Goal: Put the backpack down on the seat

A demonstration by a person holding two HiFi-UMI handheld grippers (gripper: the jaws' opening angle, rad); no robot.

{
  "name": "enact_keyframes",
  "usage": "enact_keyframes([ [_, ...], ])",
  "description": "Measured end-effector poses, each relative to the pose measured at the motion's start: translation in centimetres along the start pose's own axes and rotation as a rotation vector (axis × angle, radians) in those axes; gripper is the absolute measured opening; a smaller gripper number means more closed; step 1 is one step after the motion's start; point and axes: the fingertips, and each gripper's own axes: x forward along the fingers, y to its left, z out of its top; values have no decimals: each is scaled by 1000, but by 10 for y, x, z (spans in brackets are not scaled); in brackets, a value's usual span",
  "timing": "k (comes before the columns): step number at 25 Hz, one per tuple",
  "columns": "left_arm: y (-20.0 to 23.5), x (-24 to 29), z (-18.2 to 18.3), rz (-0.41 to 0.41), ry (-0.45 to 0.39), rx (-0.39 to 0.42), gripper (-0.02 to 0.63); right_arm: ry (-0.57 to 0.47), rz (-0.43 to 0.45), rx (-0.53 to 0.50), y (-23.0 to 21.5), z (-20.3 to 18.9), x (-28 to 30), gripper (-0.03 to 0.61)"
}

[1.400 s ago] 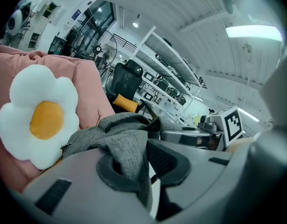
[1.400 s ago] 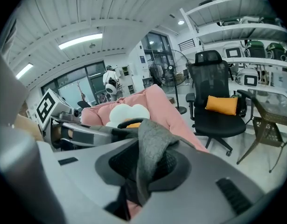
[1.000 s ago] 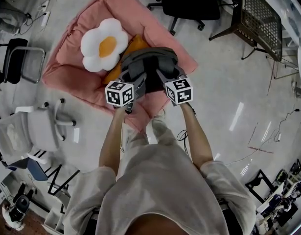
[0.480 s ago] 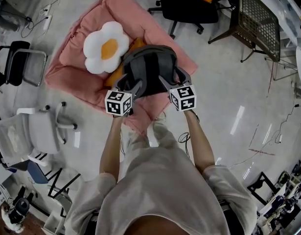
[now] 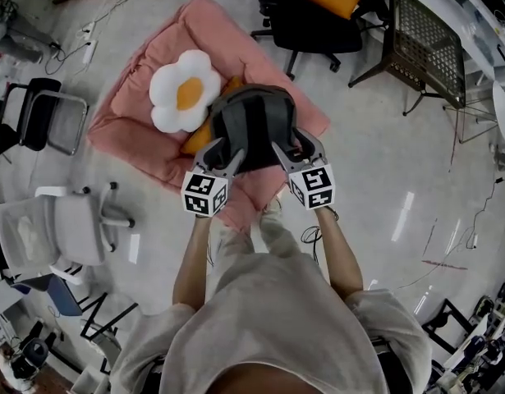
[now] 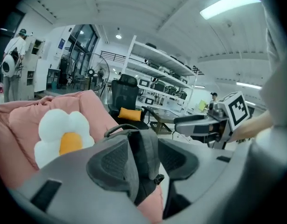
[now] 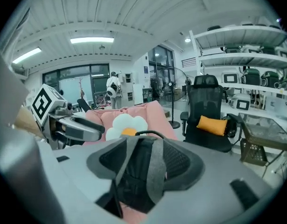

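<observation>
The dark grey backpack (image 5: 252, 123) rests on the pink cushion seat (image 5: 129, 125), leaning on an orange pillow (image 5: 196, 140) next to a white flower cushion (image 5: 185, 93). My left gripper (image 5: 223, 148) is at the pack's near left side, and my right gripper (image 5: 286, 146) is at its near right side. In the left gripper view a grey shoulder strap (image 6: 144, 148) hangs between the jaws (image 6: 142, 161), with a gap to the right pad. In the right gripper view the straps (image 7: 156, 171) cross loosely between the wide jaws (image 7: 143, 161). Both pairs of jaws are closing, and neither presses on a strap.
A black office chair with an orange cushion (image 5: 318, 6) and a mesh metal chair (image 5: 429, 39) stand beyond the seat. A white swivel chair (image 5: 55, 228) and a black-framed chair (image 5: 47, 113) are at the left. Cables lie on the glossy floor.
Both grippers have drawn back toward the person's body, away from the backpack's sides. The backpack stays on the pink seat.
</observation>
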Motion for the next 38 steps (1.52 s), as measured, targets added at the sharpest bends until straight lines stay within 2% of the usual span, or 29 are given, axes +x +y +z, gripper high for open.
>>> enact_keyframes([
  [8, -39, -28, 30, -22, -60, 78, 93, -75, -37, -11, 6, 30, -38, 144],
  [13, -51, -41, 47, -18, -95, 99, 53, -116, -51, -10, 12, 51, -59, 44],
  [16, -58, -47, 57, -20, -111, 100, 39, -143, -50, -18, 16, 65, -70, 6],
  [24, -62, -59, 86, -31, -169, 88, 20, -189, -12, -58, 22, 92, -77, -2],
  [30, -60, -64, 105, -28, -198, 99, 15, -199, -18, -61, 18, 102, -80, -2],
  [38, -58, -64, 114, -30, -212, 110, 15, -206, -21, -57, 13, 105, -80, -3],
])
